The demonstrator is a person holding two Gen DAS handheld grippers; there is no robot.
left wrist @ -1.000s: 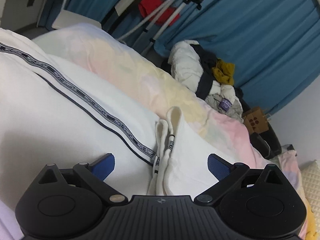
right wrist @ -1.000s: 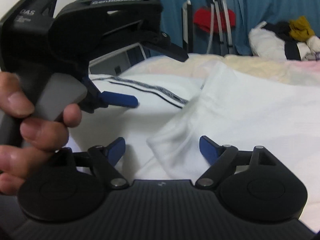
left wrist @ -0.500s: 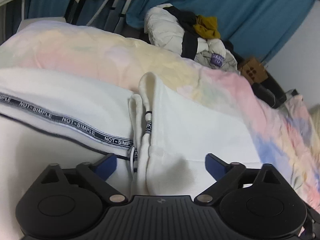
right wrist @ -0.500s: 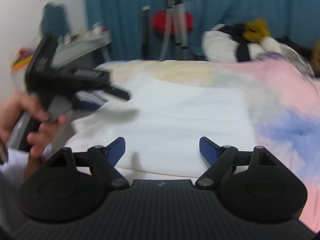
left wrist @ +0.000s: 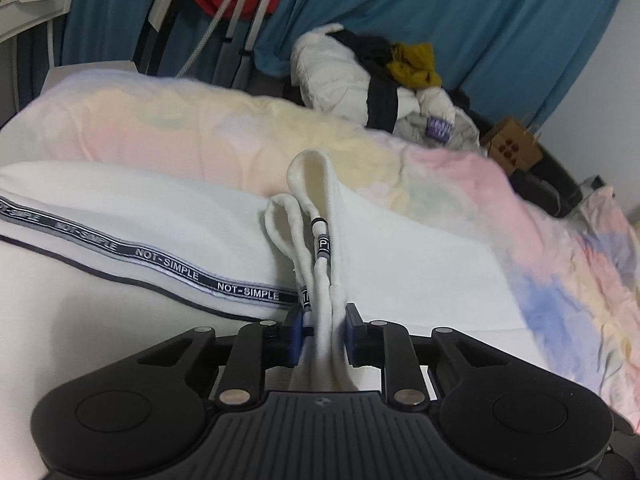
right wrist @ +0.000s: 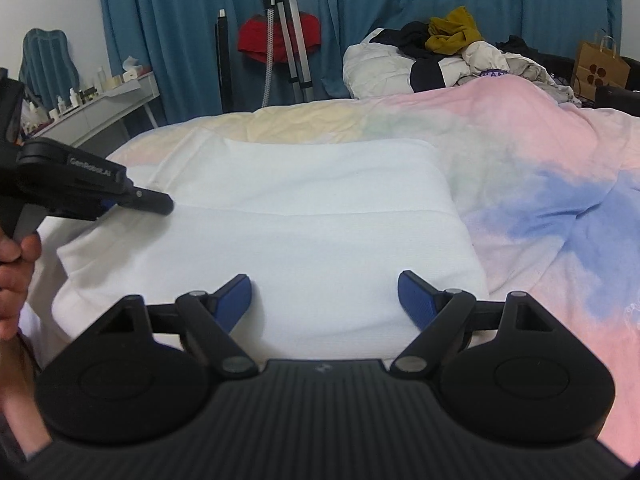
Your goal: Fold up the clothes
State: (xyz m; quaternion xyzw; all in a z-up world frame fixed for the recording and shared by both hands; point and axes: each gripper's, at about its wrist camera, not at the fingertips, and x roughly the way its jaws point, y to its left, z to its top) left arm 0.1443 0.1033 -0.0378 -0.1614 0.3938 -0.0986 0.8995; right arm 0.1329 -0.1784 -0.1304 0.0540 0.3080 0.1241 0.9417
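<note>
Pinching a bunched ridge of the white garment (left wrist: pixel 224 224), seemingly its waistband, the left tool (left wrist: pixel 320 334) has just been closed, presumably so a fold can be lifted; the right tool (right wrist: pixel 324 298) is held spread above the cloth on the bed (right wrist: pixel 540 184).

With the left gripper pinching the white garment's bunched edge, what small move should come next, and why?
Probably close the right gripper on the white garment under it: its jaws are open, while the left gripper, just closed, clamps the bunched edge.
</note>
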